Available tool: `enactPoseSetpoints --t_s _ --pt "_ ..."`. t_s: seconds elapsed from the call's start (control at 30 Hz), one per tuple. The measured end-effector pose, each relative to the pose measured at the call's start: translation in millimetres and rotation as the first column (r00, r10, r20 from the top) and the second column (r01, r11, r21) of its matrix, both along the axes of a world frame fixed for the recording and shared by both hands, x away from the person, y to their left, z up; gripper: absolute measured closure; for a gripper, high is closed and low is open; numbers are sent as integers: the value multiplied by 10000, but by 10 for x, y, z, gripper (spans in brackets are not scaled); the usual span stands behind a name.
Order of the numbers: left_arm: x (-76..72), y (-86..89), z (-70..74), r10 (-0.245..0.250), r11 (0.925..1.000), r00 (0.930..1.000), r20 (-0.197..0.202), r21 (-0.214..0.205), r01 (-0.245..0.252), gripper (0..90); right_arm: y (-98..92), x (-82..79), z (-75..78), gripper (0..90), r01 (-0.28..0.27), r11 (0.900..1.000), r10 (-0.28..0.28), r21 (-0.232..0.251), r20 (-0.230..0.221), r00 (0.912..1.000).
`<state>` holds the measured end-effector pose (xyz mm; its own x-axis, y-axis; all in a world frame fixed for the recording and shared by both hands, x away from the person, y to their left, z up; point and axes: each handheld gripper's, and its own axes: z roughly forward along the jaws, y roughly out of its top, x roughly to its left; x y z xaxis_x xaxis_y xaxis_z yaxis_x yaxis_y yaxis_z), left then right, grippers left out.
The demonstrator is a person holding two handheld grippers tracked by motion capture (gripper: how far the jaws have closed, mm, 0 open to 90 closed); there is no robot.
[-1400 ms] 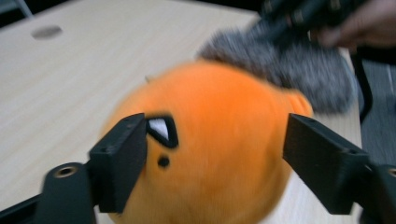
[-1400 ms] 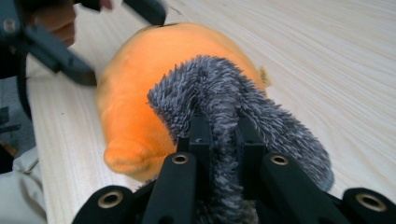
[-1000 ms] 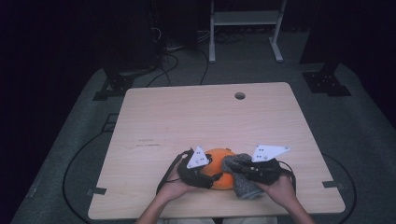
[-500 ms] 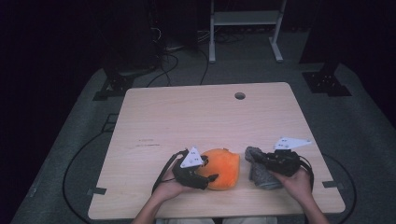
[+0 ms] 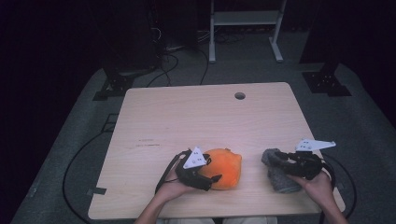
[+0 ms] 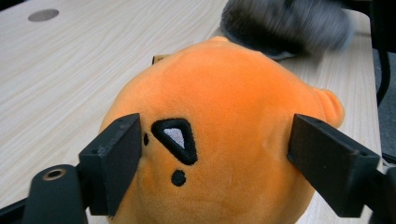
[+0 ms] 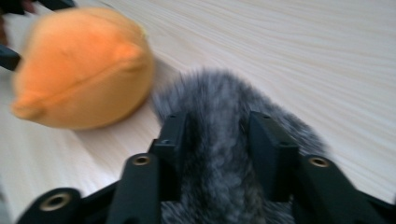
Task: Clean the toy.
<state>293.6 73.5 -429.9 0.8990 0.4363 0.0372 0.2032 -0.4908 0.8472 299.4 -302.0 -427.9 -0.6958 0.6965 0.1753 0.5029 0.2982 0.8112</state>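
Along the near edge of the worktop (image 5: 154, 121), the person's two hands rest with a gripper in each. The left gripper (image 5: 212, 176) brackets the orange plush toy (image 5: 225, 161) from its near side: in the left gripper view its jaws stand on either flank of the toy (image 6: 224, 135), right by the fabric, and they have just been opening, so I judge this a loosened hold rather than a firm pinch. To the right and apart from the toy lies the grey furry piece (image 5: 279, 173), close to the worktop's near right corner. The right gripper (image 5: 282, 160) straddles it; its jaws have just been opening too, and in the right gripper view the fur (image 7: 219, 140) fills the gap between them (whether the pads yet press on it I cannot tell through the pile).

As for progress, the two soft things now lie separated, side by side, which looks like the main part done. What seems left is for both grippers to let go fully and draw clear. Farther off, the worktop is bare wood up to a round hole (image 5: 240, 95) near its far edge.
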Motion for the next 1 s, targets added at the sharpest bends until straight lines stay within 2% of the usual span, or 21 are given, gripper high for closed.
enactPoseSetpoints --t_s 0.07,0.13,0.2,0.27,0.43,0.53,0.6,0.63,0.67,0.73,0.8,0.87,1.0 --pt "-4 0 23 -9 10000 9998 219 46 8 154 22 34 -7 499 -16 9998 14 202 91 10000" --pt "-4 2 56 -42 9999 9995 325 -98 46 141 29 52 1 481 3 9990 -11 450 172 9999" --pt "-8 -9 78 -141 9992 9987 489 -353 158 138 27 54 -6 477 -9 9987 -4 504 257 9997" --pt "1 -56 103 -308 9990 9978 582 -291 326 117 24 53 -20 471 -122 9984 111 558 199 9997" --pt "50 -215 136 -248 9997 9954 924 -67 256 91 42 32 -46 465 -372 9973 355 631 282 9990" --pt "129 -292 93 91 9997 9971 755 236 -109 76 40 9 -41 453 -498 9962 472 708 374 9982" --pt "207 -306 36 145 9999 9999 -65 -39 -146 56 32 -1 -51 449 -504 9962 481 717 338 9983" --pt "223 -304 19 256 9996 9994 -215 -82 -258 68 26 -5 -58 449 -497 9961 474 726 332 9983" --pt "218 -297 15 313 9995 9994 -147 59 -312 113 17 -9 -62 449 -502 9961 482 720 289 9984" --pt "175 -299 21 185 9984 9998 95 525 -190 291 -5 -13 -69 449 -461 9962 438 743 320 9985" --pt "143 -311 31 290 9976 9992 266 613 -306 398 -29 -14 -70 449 -423 9958 400 814 303 9987" --pt "137 -313 51 423 9984 9988 265 375 -432 463 -49 -21 -68 449 -351 9954 327 891 286 9991" --pt "183 -291 107 545 9985 9984 122 -13 -545 521 -69 -40 -54 449 -292 9941 246 1048 441 9987"
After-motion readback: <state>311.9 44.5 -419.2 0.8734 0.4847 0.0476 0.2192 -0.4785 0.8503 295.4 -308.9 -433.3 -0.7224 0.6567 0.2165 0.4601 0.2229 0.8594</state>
